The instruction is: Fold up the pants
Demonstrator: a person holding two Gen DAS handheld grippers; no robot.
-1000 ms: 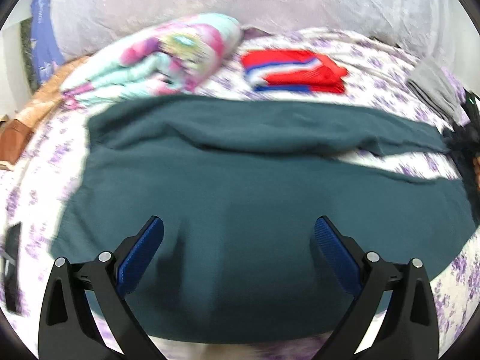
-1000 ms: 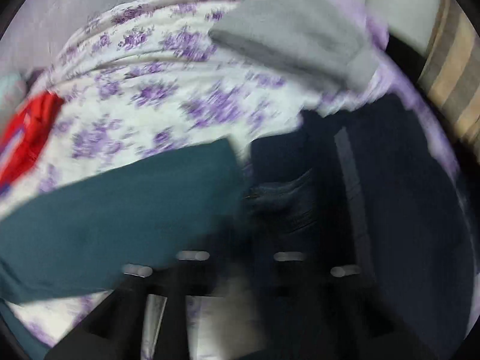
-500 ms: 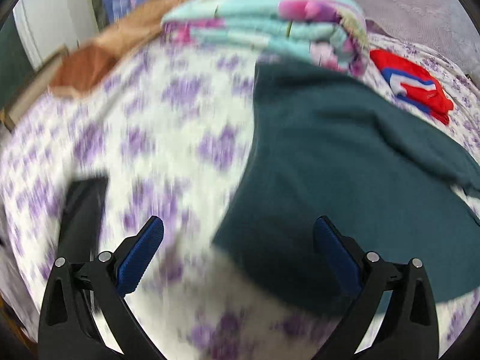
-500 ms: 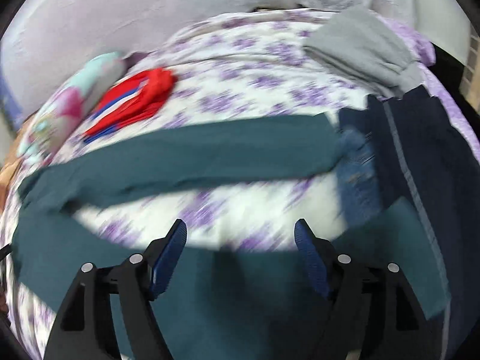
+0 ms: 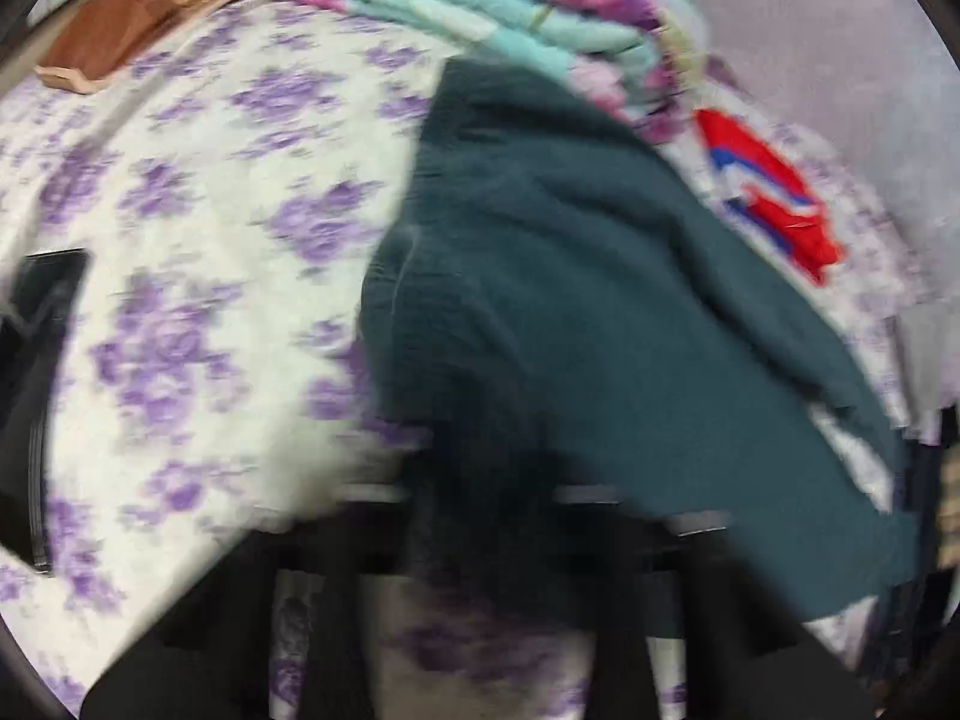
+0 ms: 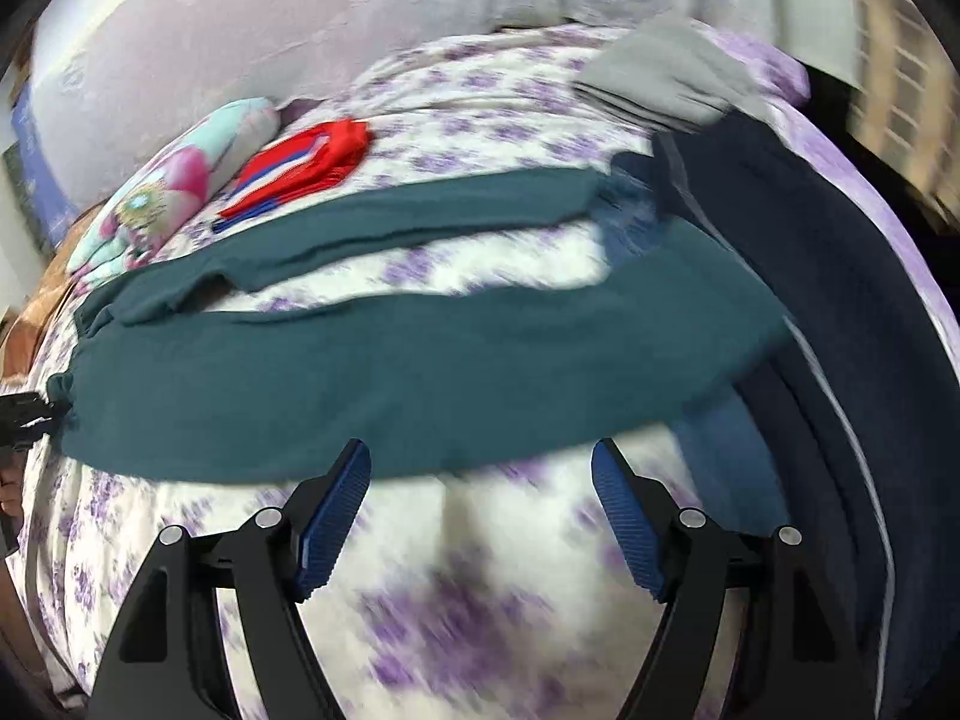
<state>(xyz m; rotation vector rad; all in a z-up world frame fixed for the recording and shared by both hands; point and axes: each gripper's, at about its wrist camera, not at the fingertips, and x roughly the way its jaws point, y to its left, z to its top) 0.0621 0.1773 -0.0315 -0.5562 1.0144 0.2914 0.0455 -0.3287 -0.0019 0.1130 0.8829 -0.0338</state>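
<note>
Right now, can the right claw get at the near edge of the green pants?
Probably yes: the right claw is open, and the green pants lie just ahead with only bare bedsheet between.

Left wrist view close, blurred, right wrist view higher (both share teal pants (image 6: 420, 372))

The left gripper (image 5: 480, 540) is a dark blur, and the green pants (image 5: 570, 300) hide its tips.
</note>
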